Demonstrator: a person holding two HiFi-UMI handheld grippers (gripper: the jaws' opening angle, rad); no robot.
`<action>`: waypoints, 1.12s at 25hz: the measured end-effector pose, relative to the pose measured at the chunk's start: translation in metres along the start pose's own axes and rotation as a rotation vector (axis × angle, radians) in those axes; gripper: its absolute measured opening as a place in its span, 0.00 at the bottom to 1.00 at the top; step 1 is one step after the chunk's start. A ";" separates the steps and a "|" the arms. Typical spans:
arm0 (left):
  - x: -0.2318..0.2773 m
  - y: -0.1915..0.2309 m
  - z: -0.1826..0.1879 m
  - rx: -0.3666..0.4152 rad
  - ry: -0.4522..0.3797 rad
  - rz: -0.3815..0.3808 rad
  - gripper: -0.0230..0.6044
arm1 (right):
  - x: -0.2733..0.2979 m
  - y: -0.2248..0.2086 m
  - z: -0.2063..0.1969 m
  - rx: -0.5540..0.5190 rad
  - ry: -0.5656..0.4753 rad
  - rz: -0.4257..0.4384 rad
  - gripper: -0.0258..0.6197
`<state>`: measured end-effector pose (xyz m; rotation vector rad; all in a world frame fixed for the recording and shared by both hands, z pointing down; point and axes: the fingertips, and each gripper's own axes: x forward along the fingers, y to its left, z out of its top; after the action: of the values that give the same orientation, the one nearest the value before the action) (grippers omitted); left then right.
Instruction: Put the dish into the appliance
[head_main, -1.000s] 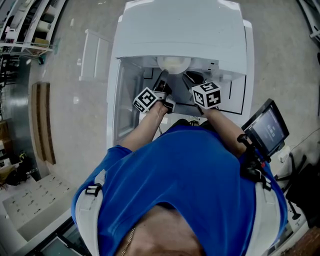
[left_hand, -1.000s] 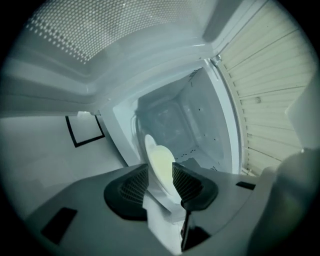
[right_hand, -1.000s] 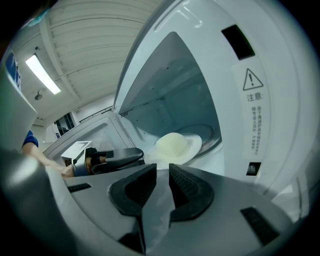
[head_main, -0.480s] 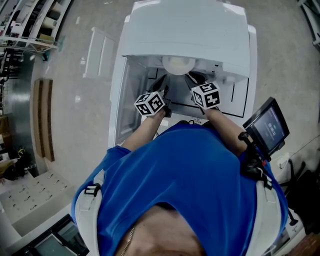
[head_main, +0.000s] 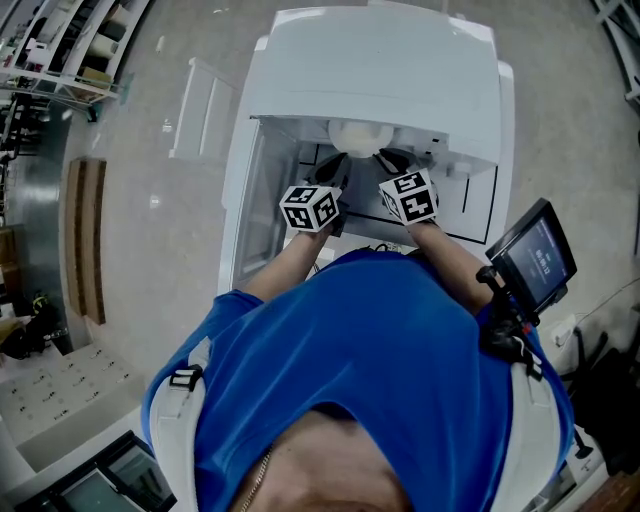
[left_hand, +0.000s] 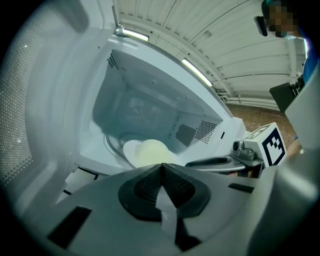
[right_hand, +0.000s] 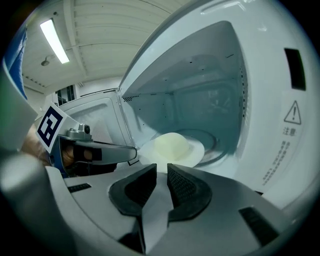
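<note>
Appliance (head_main: 380, 70) is a white oven-type box with its door (left_hand: 30, 100) swung wide on the hinge side, so the cavity is fully exposed.

- Dish (right_hand: 172, 147): a pale plate carrying a rounded, cream-coloured mound. It is inside the appliance, flat on the cavity floor over the turntable ring (right_hand: 220, 150). It looks set toward the front of that ring, but I cannot tell if it is centred. Nothing touches it.
- Left tool (left_hand: 161, 167): at the appliance's mouth, door side, aimed into the cavity. Its jaws have just been closing and now meet tip to tip with nothing between them.
- Right tool (right_hand: 161, 167): at the mouth too, on the control-panel side, just beside the left one. Its pads stand a narrow slit apart and grip nothing. The dish lies beyond the tips, not between them.

Reading of the layout:
- Both tools are free of the dish and short of it, so the placing looks done; the plate rests on its own weight.
- Drawn-in jaws make a slim profile, which probably suits backing out of the opening without catching the plate rim or the door frame.
- The door stands open only because the tools occupy the mouth.
- What seems left is clearing the opening and swinging the door to.
- Risk, as I judge it: a nudge to the plate edge on the way out would shift it on the ring.
</note>
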<state>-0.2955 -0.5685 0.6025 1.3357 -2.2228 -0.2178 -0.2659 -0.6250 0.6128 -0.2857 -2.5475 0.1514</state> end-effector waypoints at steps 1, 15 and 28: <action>0.002 0.001 0.000 0.004 0.005 0.000 0.05 | 0.001 0.000 0.000 -0.008 0.003 -0.004 0.12; 0.014 0.005 0.002 0.029 0.049 -0.003 0.05 | 0.005 -0.001 0.003 -0.034 0.031 -0.025 0.12; 0.043 0.024 0.004 0.046 0.068 0.003 0.05 | 0.033 -0.017 0.006 -0.052 0.044 -0.040 0.12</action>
<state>-0.3323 -0.5938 0.6241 1.3435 -2.1853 -0.1182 -0.2993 -0.6339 0.6279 -0.2556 -2.5140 0.0633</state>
